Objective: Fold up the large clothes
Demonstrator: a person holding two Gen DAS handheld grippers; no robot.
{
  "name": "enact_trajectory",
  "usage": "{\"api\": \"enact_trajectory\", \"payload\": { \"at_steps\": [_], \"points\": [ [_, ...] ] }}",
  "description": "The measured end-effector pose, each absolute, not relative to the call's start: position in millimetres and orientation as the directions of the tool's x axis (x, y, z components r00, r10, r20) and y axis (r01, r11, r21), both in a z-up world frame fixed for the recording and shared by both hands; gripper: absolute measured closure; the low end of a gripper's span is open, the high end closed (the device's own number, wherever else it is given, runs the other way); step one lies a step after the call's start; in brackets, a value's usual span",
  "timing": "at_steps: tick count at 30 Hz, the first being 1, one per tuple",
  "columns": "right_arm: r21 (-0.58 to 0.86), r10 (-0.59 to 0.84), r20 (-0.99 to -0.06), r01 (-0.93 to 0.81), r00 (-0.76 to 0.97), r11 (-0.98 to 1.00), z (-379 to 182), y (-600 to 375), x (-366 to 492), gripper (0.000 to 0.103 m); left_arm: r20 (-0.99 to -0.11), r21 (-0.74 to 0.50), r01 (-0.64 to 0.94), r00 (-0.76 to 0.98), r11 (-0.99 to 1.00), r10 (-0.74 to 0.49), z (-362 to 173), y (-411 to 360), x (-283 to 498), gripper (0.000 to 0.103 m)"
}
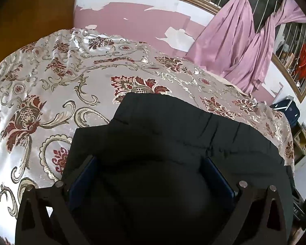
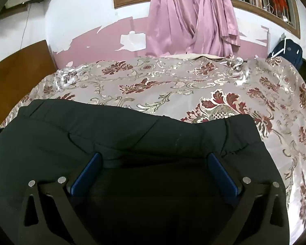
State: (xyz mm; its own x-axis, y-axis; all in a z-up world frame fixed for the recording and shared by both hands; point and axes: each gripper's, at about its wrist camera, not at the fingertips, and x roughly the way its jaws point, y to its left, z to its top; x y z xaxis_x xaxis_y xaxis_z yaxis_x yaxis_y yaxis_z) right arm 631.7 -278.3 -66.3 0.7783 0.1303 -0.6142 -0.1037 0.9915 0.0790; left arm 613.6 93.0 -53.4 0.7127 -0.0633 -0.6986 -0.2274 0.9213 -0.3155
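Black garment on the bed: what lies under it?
The black garment lies on the floral bedspread, which shows on all far sides. What the bedspread looks like beneath the garment, and anything there, is covered.

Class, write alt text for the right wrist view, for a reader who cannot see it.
A black garment lies spread on a floral bedspread, with the right tongs open just above it, blue pads wide apart. Behind hang pink curtains.

You get soft, even daylight in both wrist views, with glare shining off the satin bedspread (image 1: pixel 51 65) and the black garment (image 2: pixel 112 134) so dark its folds barely read. Fisheye bending curves the window frame (image 1: pixel 195 0) and walls, and the corners go black.
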Motion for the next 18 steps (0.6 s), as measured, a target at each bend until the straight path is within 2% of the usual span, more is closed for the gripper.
{"api": "enact_trajectory", "payload": {
  "at_steps": [18],
  "points": [
    [0.114,0.154,-0.596,-0.107,0.788,0.988,-73.6,-281.9,630.3,0.001,-0.705,-0.293,-0.233,0.708,0.927,-0.045,-57.7,90.1,615.5,0.000]
  ]
}}
